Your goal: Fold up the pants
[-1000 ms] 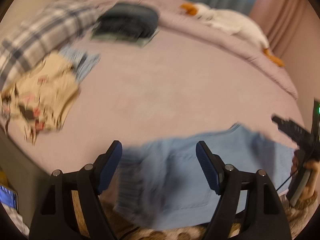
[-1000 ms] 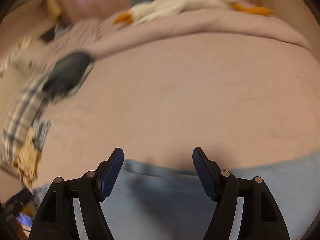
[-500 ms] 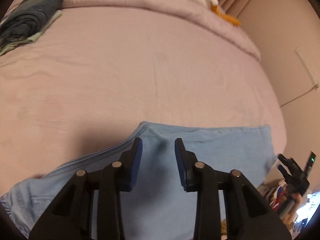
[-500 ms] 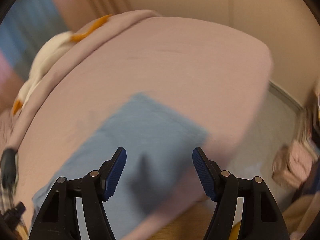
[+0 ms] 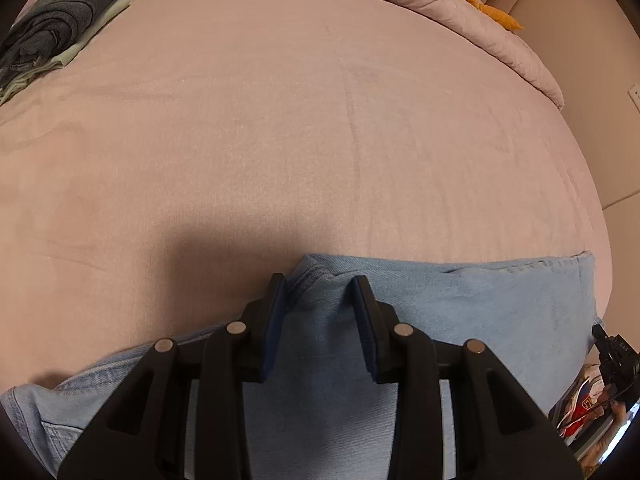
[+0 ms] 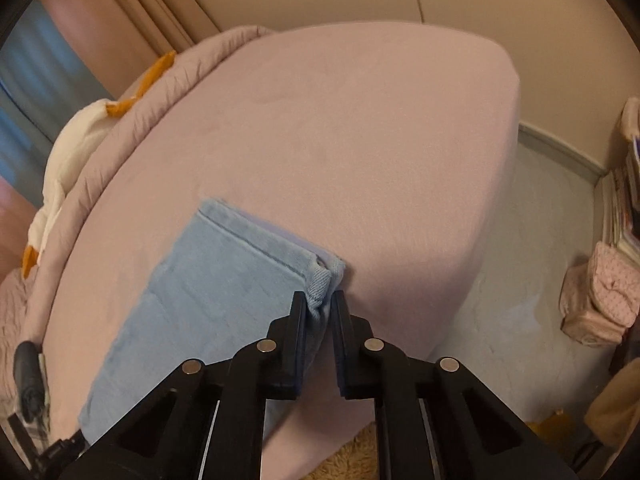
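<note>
Light blue denim pants [image 5: 480, 304] lie flat along the near edge of the pink bed [image 5: 320, 120]. My left gripper [image 5: 318, 284] points down at the far long edge of the pants. A raised fold of denim is pinched between its pads, and the jaws are opening slightly. In the right wrist view the leg end of the pants [image 6: 224, 280] reaches toward the bed's corner. My right gripper [image 6: 319, 298] is closing on the near hem corner, which is bunched between its pads.
Folded dark grey clothes [image 5: 52, 20] lie at the far left of the bed. A white plush with orange feet [image 6: 68, 148] rests on the rolled duvet at the back. Past the bed's corner are floor [image 6: 520, 280] and a pink bag [image 6: 600, 300].
Both grippers came down onto the pants. The left jaws narrowed around a fold of denim at the far edge. The right gripper swung to the leg end and closed on the hem corner.
</note>
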The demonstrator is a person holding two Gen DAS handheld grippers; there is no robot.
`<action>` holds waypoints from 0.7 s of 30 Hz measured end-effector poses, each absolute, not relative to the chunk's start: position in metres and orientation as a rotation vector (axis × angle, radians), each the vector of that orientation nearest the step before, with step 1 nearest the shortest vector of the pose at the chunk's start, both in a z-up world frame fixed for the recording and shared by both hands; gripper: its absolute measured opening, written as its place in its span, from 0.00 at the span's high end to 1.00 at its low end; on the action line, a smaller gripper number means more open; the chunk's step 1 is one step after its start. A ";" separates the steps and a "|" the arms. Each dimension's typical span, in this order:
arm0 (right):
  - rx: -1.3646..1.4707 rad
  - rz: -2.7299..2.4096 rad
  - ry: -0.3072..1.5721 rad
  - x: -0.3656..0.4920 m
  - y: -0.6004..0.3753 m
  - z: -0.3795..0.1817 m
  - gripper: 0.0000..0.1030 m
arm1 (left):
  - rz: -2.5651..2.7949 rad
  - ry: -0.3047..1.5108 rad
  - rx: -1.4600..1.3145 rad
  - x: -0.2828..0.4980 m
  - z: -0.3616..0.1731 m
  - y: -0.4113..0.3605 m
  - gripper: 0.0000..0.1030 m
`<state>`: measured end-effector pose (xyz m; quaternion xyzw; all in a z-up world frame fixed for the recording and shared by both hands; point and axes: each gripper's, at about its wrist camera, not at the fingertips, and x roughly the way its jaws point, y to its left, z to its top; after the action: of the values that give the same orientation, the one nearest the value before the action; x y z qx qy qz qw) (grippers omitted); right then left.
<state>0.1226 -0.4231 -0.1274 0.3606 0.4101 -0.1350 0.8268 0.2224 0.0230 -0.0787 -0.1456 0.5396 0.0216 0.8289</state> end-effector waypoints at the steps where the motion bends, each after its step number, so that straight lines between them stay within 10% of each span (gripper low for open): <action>1: 0.755 -0.296 0.865 0.122 -0.422 -0.125 0.89 | 0.046 1.143 -0.306 0.221 -0.079 0.020 0.65; 21: 0.609 -0.378 0.950 0.141 -0.410 -0.141 0.89 | -0.008 1.069 -0.247 0.166 -0.044 0.014 0.69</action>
<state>0.1411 -0.4103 -0.1407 0.2867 0.4474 -0.1781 0.8282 0.1658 0.0144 -0.0441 -0.1172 0.5080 -0.0036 0.8534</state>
